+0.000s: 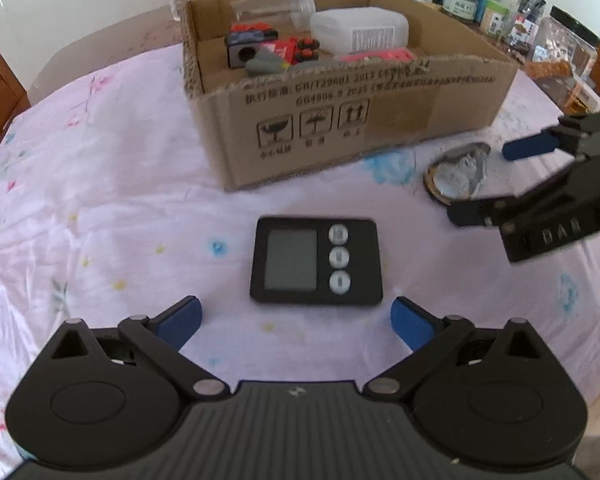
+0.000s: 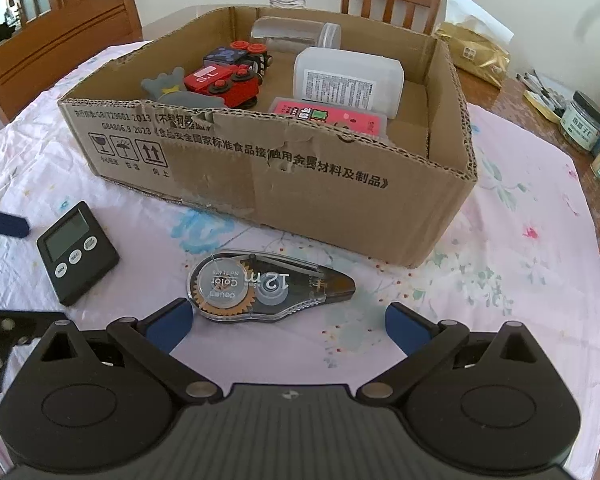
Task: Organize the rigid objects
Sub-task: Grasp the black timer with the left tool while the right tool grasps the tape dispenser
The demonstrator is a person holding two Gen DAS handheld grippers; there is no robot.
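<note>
Both grippers empty, jaws spread wide: left gripper [image 1: 296,320] lined up on the timer [image 1: 316,261], right gripper [image 2: 286,326] on the tape dispenser [image 2: 270,285], both loose on the counter [image 1: 120,200] before the half-filled box [image 2: 320,184], likely their destination.

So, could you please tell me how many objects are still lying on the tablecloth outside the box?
2: the black timer at left, and the correction tape dispenser before the cardboard box.

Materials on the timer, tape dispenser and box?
Timer: black matte plastic by the look, grey LCD, glossy round buttons. Tape dispenser: clear glossy plastic; gears and spool show through. Box: brown corrugated cardboard, fluting visible along its torn rim.
</note>
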